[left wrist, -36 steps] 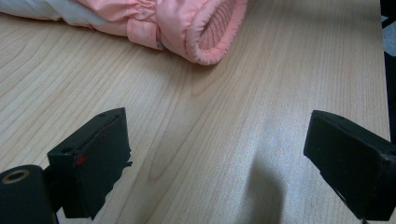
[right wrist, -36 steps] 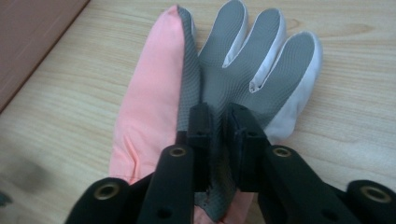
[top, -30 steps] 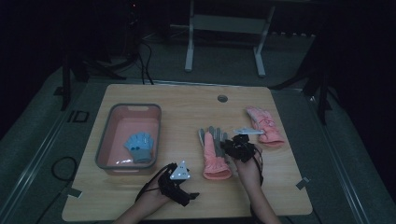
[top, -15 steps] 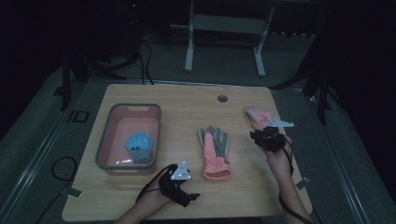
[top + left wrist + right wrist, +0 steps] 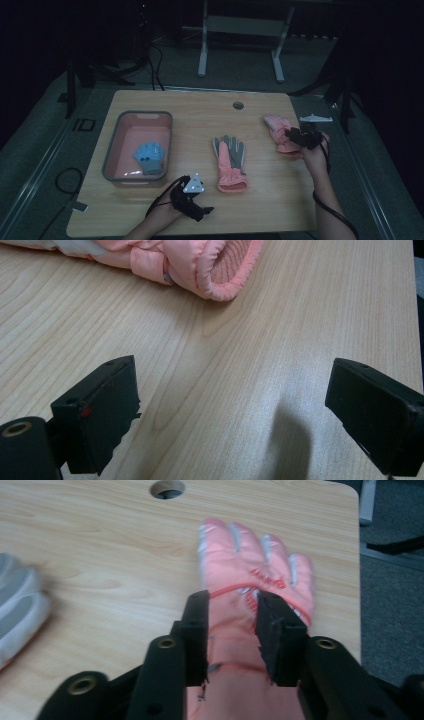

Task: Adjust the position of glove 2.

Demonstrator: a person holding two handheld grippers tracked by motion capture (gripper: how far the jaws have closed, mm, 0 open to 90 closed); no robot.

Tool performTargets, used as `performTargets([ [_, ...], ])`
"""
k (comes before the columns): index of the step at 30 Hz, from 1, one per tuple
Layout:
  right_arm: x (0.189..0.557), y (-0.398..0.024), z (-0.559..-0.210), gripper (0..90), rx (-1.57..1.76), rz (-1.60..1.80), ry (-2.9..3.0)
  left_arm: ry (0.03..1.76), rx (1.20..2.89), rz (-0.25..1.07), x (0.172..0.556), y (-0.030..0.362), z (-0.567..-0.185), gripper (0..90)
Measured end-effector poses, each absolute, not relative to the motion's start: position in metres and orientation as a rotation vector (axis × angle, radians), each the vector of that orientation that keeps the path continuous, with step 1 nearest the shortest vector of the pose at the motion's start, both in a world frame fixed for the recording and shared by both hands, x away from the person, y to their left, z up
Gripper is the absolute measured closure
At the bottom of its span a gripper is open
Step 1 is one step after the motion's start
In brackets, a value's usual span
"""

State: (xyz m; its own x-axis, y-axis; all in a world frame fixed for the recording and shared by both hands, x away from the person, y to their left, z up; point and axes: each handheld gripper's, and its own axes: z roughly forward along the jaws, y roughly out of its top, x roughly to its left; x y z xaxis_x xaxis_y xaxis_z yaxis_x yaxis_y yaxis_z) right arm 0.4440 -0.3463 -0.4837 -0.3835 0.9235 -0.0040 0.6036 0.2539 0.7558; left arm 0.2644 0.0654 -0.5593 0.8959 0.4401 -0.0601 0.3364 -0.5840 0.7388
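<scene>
A pink glove (image 5: 276, 131) lies palm down near the table's right edge, its fingers pointing away (image 5: 250, 560). My right gripper (image 5: 295, 136) hovers just over that glove's wrist part. Its jaws (image 5: 232, 597) stand a little apart and have just been opening; the glove shows through the gap, not pinched. A second glove (image 5: 230, 160), grey-palmed with a pink cuff (image 5: 220, 270), lies mid-table. My left gripper (image 5: 202, 207) rests by the front edge, jaws wide open (image 5: 235, 375) over bare wood, short of that cuff.
A pink tray (image 5: 116, 145) stands at the left with a blue glove (image 5: 149, 157) inside. A round cable hole (image 5: 238, 105) sits near the table's far edge. A metal stand (image 5: 240, 30) is on the floor beyond.
My right hand has swung from the middle glove rightward to the pink glove at the table's right side. The left hand has stayed put.
</scene>
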Motion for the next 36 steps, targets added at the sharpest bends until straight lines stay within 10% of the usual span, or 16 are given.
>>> performTargets([
  [16, 0.486, -0.354, -0.509, 56.8, 1.487, 0.895, 2.119, 0.541, 2.238, 0.159, 0.261, 0.064, -0.557, 7.3],
  [36, 0.489, -0.35, -0.519, 87.4, 1.538, 0.893, 2.151, 0.548, 2.239, 0.154, 0.262, 0.064, -0.558, 7.3],
])
